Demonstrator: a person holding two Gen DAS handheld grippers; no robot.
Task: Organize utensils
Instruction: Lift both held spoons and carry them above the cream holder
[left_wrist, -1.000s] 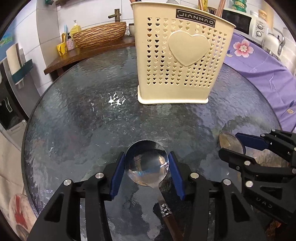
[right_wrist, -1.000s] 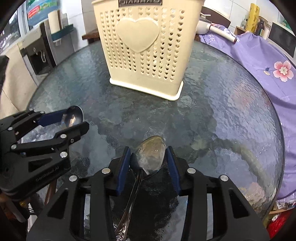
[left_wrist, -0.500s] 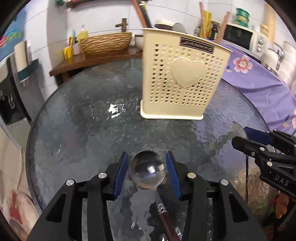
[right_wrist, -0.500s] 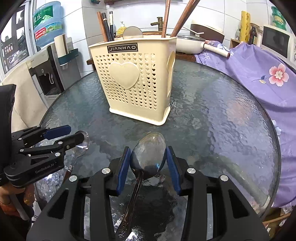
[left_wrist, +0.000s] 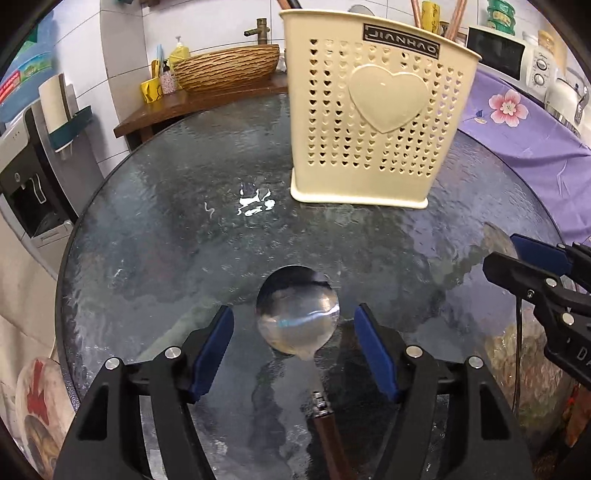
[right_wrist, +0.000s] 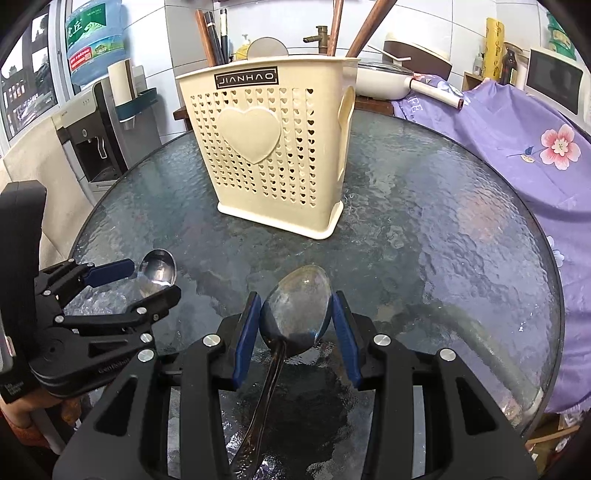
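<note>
The round-bowled steel spoon (left_wrist: 297, 314) with a brown wooden handle lies between the left gripper's (left_wrist: 294, 345) fingers, which have just been opening and stand clear of it. The right gripper's (right_wrist: 295, 332) fingers clamp an oval, tarnished all-metal spoon (right_wrist: 297, 304). Both are near the desk's (right_wrist: 424, 229) front edge; the cream, heart-perforated utensil holder (right_wrist: 273, 147) stands mid-desk.

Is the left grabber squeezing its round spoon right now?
Apart. The left wrist view shows table on both sides of the round spoon, between it and the left gripper's blue pads. Its jaws have just been opening.
</note>
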